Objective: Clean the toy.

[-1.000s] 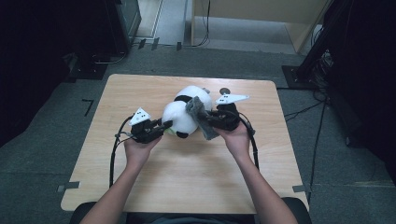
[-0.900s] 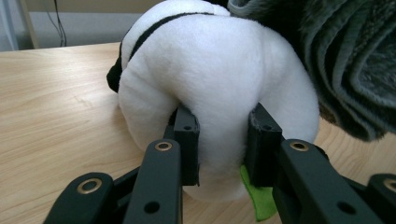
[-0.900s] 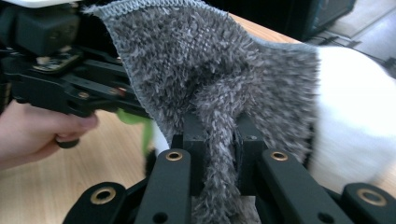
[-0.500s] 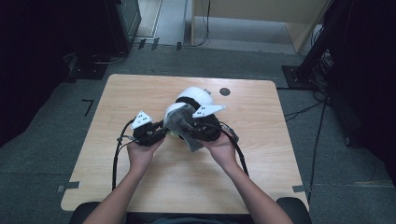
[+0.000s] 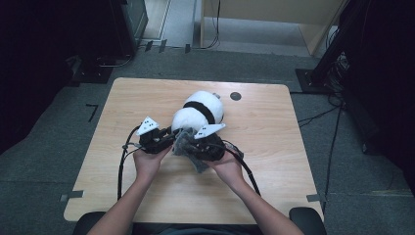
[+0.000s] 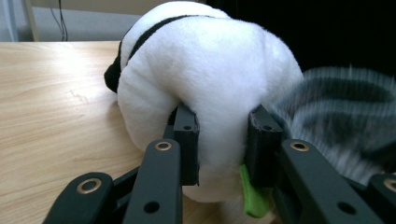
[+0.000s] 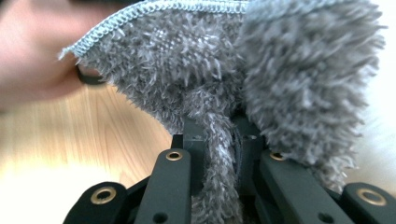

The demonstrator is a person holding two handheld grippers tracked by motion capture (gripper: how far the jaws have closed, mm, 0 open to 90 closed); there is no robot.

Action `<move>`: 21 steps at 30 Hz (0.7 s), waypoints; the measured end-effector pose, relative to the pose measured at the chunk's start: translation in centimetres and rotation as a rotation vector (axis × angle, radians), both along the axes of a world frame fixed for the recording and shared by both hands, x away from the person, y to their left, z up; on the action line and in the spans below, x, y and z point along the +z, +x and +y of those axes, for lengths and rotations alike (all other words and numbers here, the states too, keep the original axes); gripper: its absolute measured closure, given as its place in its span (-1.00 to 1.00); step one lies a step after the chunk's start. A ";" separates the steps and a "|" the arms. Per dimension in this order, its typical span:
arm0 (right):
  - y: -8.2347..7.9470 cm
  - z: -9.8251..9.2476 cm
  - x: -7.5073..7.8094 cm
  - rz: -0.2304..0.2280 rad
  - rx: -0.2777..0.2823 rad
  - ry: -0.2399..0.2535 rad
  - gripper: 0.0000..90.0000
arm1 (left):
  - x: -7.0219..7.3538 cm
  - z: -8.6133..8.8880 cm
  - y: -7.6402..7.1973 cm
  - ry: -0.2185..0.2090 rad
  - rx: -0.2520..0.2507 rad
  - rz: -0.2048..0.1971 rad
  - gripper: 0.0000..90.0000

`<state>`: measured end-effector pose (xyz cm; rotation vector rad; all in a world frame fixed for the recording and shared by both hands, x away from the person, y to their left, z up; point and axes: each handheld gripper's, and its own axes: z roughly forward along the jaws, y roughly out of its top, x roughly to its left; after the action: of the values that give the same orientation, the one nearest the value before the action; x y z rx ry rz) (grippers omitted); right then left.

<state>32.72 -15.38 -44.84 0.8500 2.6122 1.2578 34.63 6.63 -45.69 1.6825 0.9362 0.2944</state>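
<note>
From the high view, a white plush toy (image 5: pixel 198 115) with a black band lies on the wooden surface (image 5: pixel 274 147), a little toward the far edge from the middle, with a small dark round mark (image 5: pixel 235 96) beyond it near the far edge. Both hands meet just in front of the toy: the left gripper (image 5: pixel 169 138) points at its near end, and the right gripper (image 5: pixel 188 146) sits beside it with a grey fuzzy cloth (image 5: pixel 188 147) bunched at its tip. From up there the jaws themselves are too small to read.

The left gripper view settles that side: the left gripper (image 6: pixel 226 144) is clamped on a fold of the plush toy (image 6: pixel 205 70), white fur bulging between the pads, with a green tag (image 6: pixel 252 196) hanging just beside one jaw and the grey cloth (image 6: pixel 341 116) blurred off to the side.

The right gripper view shows the right gripper (image 7: pixel 219 140) pinching a twisted strand of the grey cloth (image 7: pixel 224 70), whose stitched hem runs along the top; a blurred hand (image 7: pixel 42 51) lies behind it.
</note>
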 end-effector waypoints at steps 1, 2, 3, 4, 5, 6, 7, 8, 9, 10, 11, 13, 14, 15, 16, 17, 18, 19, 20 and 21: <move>0.0 0.1 -0.4 0.014 0.003 -0.017 0.78 | 0.0 0.0 0.0 -0.004 0.001 -0.004 0.57; 0.0 0.2 -0.8 0.019 0.003 -0.032 0.78 | 0.1 0.1 0.0 -0.004 0.002 -0.008 0.57; 0.1 0.2 -1.1 0.031 0.004 -0.045 0.78 | 0.1 0.1 0.0 -0.009 0.003 -0.011 0.57; 0.2 0.3 -1.4 0.041 0.007 -0.053 0.78 | 0.2 0.2 0.0 -0.008 0.005 -0.016 0.57; 0.2 0.3 -1.5 0.047 0.007 -0.055 0.78 | 0.2 0.3 0.0 -0.011 0.006 -0.020 0.57; 0.2 0.4 -1.6 0.050 0.009 -0.055 0.78 | 0.3 0.4 0.0 -0.014 0.010 -0.023 0.57; 0.1 0.5 -1.5 0.044 0.014 -0.055 0.78 | 0.3 0.6 0.0 -0.015 0.011 -0.026 0.57; 0.0 0.5 -1.3 0.041 0.017 -0.051 0.78 | 0.3 0.7 0.0 -0.022 0.014 -0.024 0.57; -0.1 0.5 -1.0 0.041 0.023 -0.042 0.78 | 0.3 0.8 0.1 -0.020 0.018 -0.026 0.57; -0.2 0.6 -0.7 0.036 0.030 -0.035 0.78 | 0.3 0.9 0.1 -0.025 0.018 -0.023 0.57; -0.4 0.6 -0.2 0.025 0.033 -0.029 0.78 | 0.3 1.0 0.2 -0.027 0.021 -0.020 0.57; -0.7 0.6 0.5 0.006 0.037 -0.013 0.78 | 0.2 1.0 0.2 -0.023 0.020 -0.019 0.57; -0.8 0.5 1.0 -0.005 0.036 -0.005 0.78 | 0.2 1.0 0.1 -0.016 0.020 -0.022 0.57; -0.9 0.3 1.4 -0.017 0.031 0.005 0.78 | 0.2 1.0 0.1 -0.014 0.017 -0.023 0.57; -0.9 0.2 1.9 -0.029 0.029 0.015 0.78 | 0.2 0.9 0.1 -0.011 0.017 -0.023 0.57; -1.0 0.0 2.3 -0.038 0.025 0.026 0.78 | 0.2 0.9 0.1 -0.011 0.016 -0.021 0.57; -1.0 -0.2 2.7 -0.049 0.021 0.036 0.78 | 0.2 0.9 0.1 -0.009 0.015 -0.020 0.57; -1.0 -0.4 3.2 -0.061 0.016 0.045 0.78 | 0.2 0.9 0.0 -0.008 0.015 -0.018 0.57; -1.1 -0.6 3.6 -0.073 0.010 0.055 0.78 | 0.2 0.9 0.0 -0.009 0.014 -0.015 0.57; -1.1 -0.8 4.0 -0.085 0.001 0.067 0.78 | 0.2 0.9 0.0 -0.008 0.013 -0.012 0.57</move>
<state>31.65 -16.22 -40.80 0.7873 2.5186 1.3580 34.63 7.55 -45.48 1.6663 0.9386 0.3094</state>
